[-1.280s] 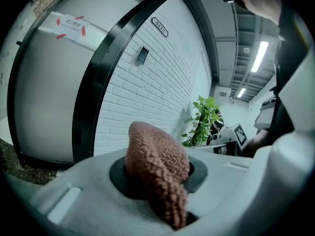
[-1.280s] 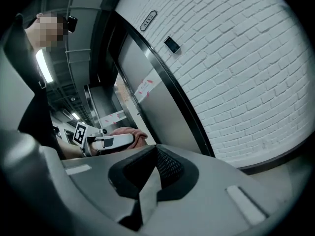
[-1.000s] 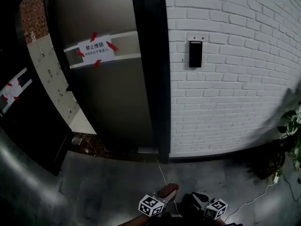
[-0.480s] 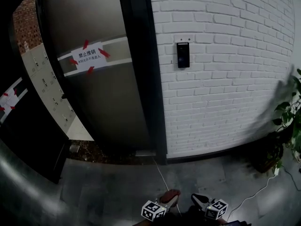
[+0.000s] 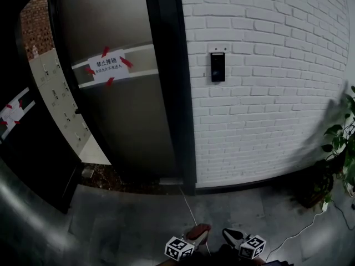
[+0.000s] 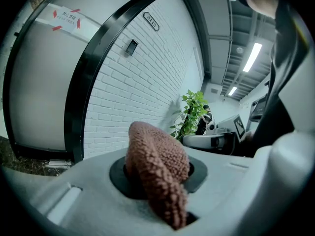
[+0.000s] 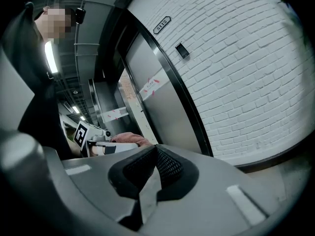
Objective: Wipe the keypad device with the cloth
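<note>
I see keypad device (image 5: 218, 67) upper middle, standing tall, well above both | left gripper (image 5: 198, 230) pinches cloth (image 6: 156, 167), bottom middle | right gripper (image 5: 232, 234) closed, empty

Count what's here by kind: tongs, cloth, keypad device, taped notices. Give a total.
tongs: 2, left tongs and right tongs
cloth: 1
keypad device: 1
taped notices: 2
total: 6

I'm looking down through the head camera from well back at the brick wall (image 5: 266, 104), with the left hand-held gripper (image 5: 198, 230) and right hand-held gripper (image 5: 229, 234) at its bottom edge. Their cameras are riding low, tilting upward. All three are sharing the keypad device (image 5: 218, 66) and door (image 5: 127, 121).
</note>
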The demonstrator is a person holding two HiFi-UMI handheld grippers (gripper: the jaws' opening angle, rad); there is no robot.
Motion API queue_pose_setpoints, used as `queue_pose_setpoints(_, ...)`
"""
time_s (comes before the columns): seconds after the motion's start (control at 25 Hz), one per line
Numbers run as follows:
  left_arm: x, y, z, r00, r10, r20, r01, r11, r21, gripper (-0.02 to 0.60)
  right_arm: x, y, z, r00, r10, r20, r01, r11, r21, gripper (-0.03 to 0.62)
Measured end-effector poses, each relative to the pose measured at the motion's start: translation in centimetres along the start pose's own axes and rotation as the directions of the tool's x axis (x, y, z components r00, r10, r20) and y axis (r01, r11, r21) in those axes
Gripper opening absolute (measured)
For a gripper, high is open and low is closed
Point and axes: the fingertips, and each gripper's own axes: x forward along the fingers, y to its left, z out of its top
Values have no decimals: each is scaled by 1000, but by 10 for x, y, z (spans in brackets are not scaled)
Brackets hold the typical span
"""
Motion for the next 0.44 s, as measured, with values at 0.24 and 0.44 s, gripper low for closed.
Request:
queue_pose_setpoints(0.24,-4,3,-8,1000,3,-9,-3,1000,-13,57,4,-4,-1,1000,-14,12,14,1000,0,2)
queue_pose_setpoints(0.44,-5,12,-7,1000,11,-13,-11,1000,-15,55,9,-8,-2,1000,-21,10,21,1000,-10,2)
